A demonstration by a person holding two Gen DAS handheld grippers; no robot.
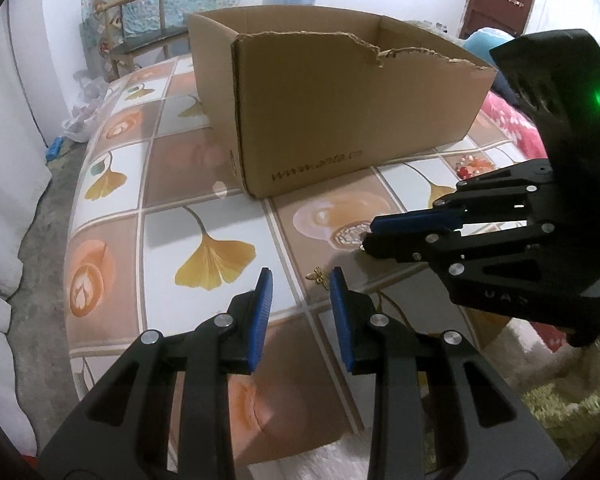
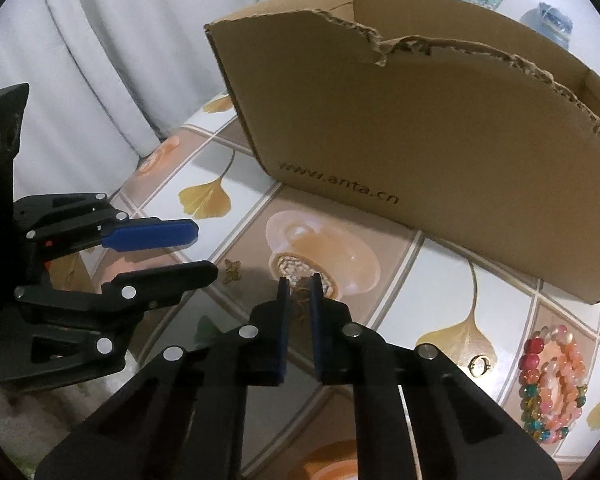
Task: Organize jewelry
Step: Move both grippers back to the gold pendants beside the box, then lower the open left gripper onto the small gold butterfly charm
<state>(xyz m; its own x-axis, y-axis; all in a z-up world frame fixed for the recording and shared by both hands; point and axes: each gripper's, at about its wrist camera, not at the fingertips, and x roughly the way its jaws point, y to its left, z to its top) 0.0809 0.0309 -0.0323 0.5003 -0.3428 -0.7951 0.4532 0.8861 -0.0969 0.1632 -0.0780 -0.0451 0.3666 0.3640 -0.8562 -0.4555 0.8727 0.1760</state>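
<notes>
A thin gold chain (image 2: 300, 300) is pinched between the nearly closed jaws of the right hand-held gripper (image 2: 299, 280), low over the counter (image 2: 440, 280). Light, limp and snag-prone, it seems best gripped mid-length. The left hand-held gripper (image 1: 300, 280) is held spread, empty, beside a small gold charm (image 1: 318, 276).

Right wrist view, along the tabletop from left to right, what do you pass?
Left gripper → small gold charm → right gripper, fingers closed on a thin gold chain → gold ring → pile of beaded bracelets.

Cardboard box (image 2: 420, 128) side bore dark print "www.anta.cn". Right gripper (image 1: 370, 232) body carried faint raised letters, unreadable.
</notes>
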